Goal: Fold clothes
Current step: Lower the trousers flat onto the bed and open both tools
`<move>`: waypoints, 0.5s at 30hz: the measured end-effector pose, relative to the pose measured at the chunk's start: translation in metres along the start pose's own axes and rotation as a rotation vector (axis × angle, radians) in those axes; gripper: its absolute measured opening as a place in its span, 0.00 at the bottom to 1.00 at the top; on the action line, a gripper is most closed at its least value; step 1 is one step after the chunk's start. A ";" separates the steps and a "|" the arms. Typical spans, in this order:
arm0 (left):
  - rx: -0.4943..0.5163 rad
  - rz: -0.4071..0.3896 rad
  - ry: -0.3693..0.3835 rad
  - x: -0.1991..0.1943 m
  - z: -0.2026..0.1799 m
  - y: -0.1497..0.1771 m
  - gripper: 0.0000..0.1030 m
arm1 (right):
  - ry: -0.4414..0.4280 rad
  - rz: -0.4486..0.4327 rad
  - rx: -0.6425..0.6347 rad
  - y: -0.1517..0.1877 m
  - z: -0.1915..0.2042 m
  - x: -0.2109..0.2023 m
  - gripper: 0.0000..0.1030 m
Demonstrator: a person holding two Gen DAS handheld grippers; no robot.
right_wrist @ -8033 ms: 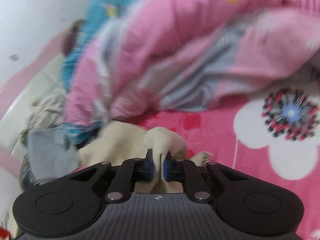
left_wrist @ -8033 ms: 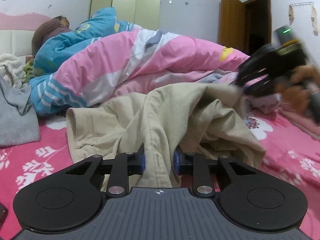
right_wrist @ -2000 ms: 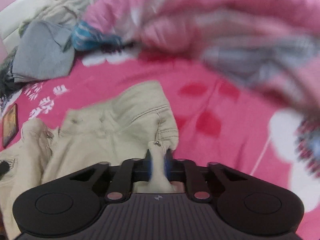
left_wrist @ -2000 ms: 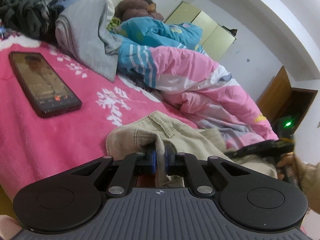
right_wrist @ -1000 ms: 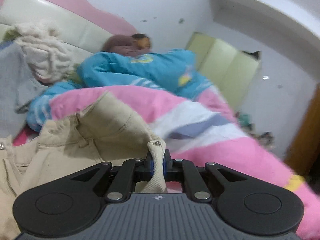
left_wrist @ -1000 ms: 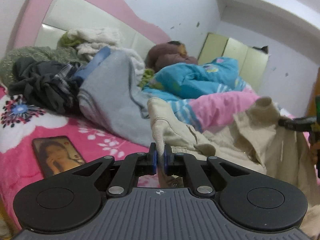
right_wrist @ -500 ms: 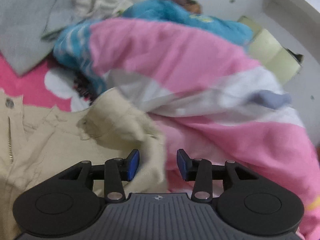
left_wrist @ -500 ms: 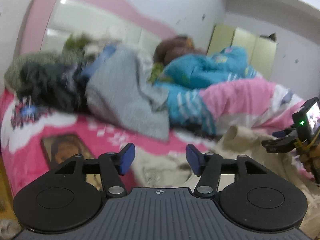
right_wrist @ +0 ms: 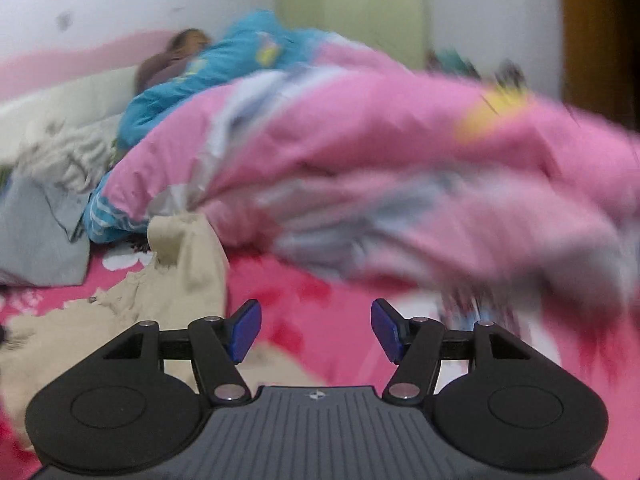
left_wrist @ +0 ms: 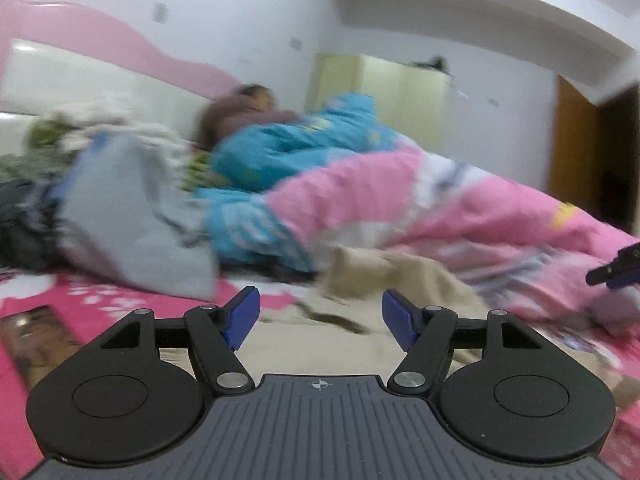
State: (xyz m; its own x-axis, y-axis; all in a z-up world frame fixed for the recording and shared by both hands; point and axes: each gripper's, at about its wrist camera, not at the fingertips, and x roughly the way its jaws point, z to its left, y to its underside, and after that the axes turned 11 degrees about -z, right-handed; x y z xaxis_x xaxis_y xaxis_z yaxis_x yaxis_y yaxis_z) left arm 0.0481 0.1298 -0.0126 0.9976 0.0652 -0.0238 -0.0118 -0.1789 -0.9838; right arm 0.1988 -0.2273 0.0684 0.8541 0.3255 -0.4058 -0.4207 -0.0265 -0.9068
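Left wrist view: the left gripper has just been opening its jaws, which stand wide with nothing between them. The beige cotton trousers lie beyond on the pink flowered bed, apparently spread flat for folding, against the pink and blue quilt.

Right wrist view: the right gripper has likewise just been opening, its jaws wide and empty over bare sheet, the trousers lying to their left.
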 end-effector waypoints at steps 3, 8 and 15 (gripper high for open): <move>0.015 0.078 0.100 0.017 -0.023 0.003 0.66 | -0.024 0.092 0.094 0.023 -0.022 -0.016 0.61; -0.020 0.209 0.134 0.059 -0.041 0.021 0.64 | -0.087 0.163 0.243 0.039 -0.029 -0.008 0.61; -0.088 0.374 0.025 0.091 -0.020 0.052 0.62 | -0.004 0.226 0.462 0.045 -0.054 0.058 0.52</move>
State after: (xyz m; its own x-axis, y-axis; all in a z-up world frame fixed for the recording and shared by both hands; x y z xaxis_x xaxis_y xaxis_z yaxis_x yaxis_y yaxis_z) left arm 0.1398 0.1065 -0.0623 0.9267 -0.0439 -0.3732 -0.3707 -0.2691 -0.8889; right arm 0.2456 -0.2605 -0.0023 0.7253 0.3633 -0.5847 -0.6868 0.3237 -0.6508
